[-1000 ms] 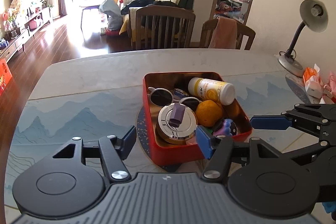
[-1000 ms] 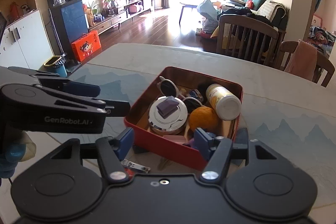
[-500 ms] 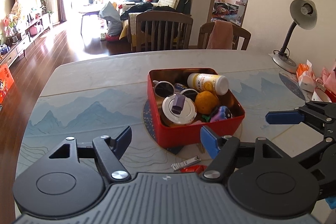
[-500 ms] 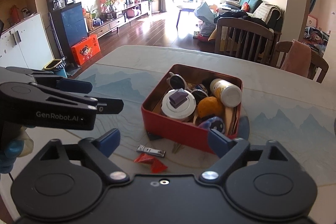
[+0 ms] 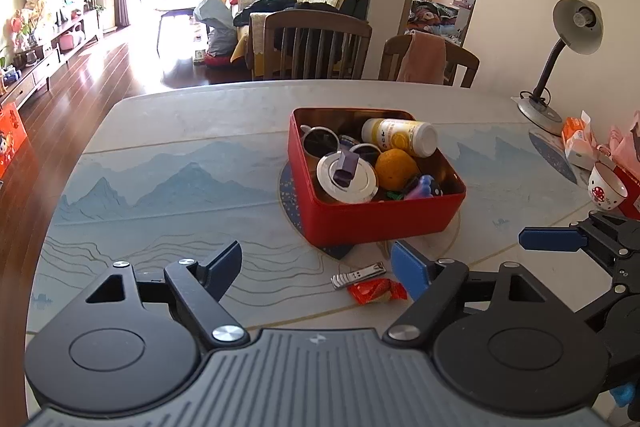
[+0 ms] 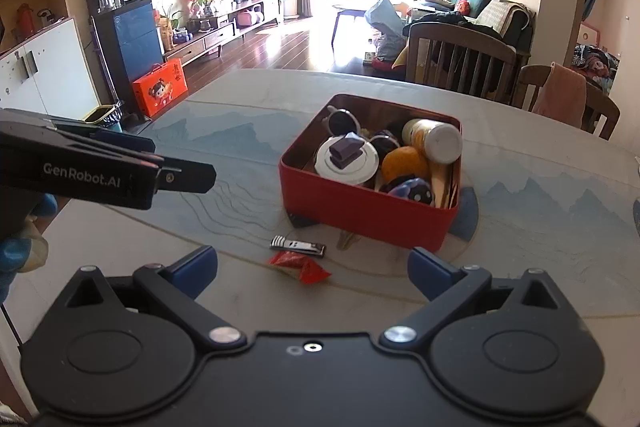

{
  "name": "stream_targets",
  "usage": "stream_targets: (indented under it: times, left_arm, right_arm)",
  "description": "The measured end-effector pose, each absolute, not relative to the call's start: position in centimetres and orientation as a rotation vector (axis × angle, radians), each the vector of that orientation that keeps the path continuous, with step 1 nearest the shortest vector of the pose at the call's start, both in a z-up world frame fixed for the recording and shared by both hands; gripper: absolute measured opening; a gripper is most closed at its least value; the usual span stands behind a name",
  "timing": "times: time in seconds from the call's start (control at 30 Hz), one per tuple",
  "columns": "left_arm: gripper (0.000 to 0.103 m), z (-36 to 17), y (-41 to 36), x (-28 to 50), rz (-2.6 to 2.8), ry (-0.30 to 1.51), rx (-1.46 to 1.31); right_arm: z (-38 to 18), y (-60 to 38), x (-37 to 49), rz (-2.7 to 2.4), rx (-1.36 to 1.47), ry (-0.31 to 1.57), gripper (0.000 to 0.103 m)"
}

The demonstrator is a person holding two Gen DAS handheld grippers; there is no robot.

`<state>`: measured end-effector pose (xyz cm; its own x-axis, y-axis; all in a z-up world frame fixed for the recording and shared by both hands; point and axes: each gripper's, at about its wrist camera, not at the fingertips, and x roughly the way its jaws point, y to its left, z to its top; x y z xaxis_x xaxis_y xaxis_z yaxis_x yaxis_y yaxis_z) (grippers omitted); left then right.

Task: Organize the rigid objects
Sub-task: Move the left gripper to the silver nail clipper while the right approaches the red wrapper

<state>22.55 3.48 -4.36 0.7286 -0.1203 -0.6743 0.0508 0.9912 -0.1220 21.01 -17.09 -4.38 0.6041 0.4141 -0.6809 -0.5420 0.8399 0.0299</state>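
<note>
A red tin box (image 5: 376, 223) (image 6: 360, 207) sits mid-table, filled with a yellow bottle (image 5: 400, 137), an orange (image 5: 394, 169), sunglasses (image 5: 320, 143), a round lidded tin (image 5: 348, 179) and a blue toy. In front of the box lie a nail clipper (image 5: 358, 275) (image 6: 298, 246) and a red wrapper (image 5: 376, 291) (image 6: 304, 265). My left gripper (image 5: 316, 263) hangs over these two, its jaws opening and touching nothing. My right gripper (image 6: 314, 265) is over the same spot, jaws also opening, nothing pressed between them.
At the table's right end stand a desk lamp (image 5: 576, 27), a white mug (image 5: 606, 187) and tissue packs (image 5: 576, 143). Two wooden chairs (image 5: 316, 47) are at the far edge. In the right wrist view the left gripper's body (image 6: 120, 171) reaches in from the left.
Both grippers have drawn back from the red box and their jaws have spread wider. The nail clipper and red wrapper have come into view in front of the box.
</note>
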Motion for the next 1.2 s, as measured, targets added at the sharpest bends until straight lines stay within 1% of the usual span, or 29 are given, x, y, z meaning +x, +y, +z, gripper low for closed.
stream_targets:
  times: [0.3, 0.47, 0.6, 0.73, 0.87, 1.0, 1.2]
  left_arm:
    - [0.084, -6.6, 3.4, 22.7, -0.019, 0.793, -0.087]
    - [0.084, -8.3, 3.3, 24.0, 0.002, 0.845, -0.115]
    - [0.084, -9.3, 2.4, 25.2, 0.014, 0.875, -0.106]
    - [0.084, -9.9, 2.1, 26.5, 0.012, 0.894, -0.143]
    - [0.084, -10.4, 1.6, 27.8, 0.019, 0.909, -0.157]
    - [0.084, -10.9, 1.0, 28.7, 0.014, 0.926, -0.168]
    - [0.084, -11.8, 0.0, 29.7, 0.015, 0.946, -0.171]
  right_arm:
    - [-6.5, -16.4, 20.8, 0.621, -0.247, 0.754, 0.101]
    - [-8.1, -15.8, 21.8, 0.676, -0.302, 0.768, 0.098]
    - [-9.2, -15.3, 23.0, 0.713, -0.328, 0.788, 0.091]
    - [-10.2, -14.9, 24.7, 0.745, -0.329, 0.816, 0.081]
    - [-11.1, -14.7, 26.1, 0.771, -0.308, 0.847, 0.077]
    - [-11.9, -14.7, 26.7, 0.78, -0.298, 0.87, 0.067]
    - [-12.3, -14.9, 26.7, 0.812, -0.297, 0.844, 0.06]
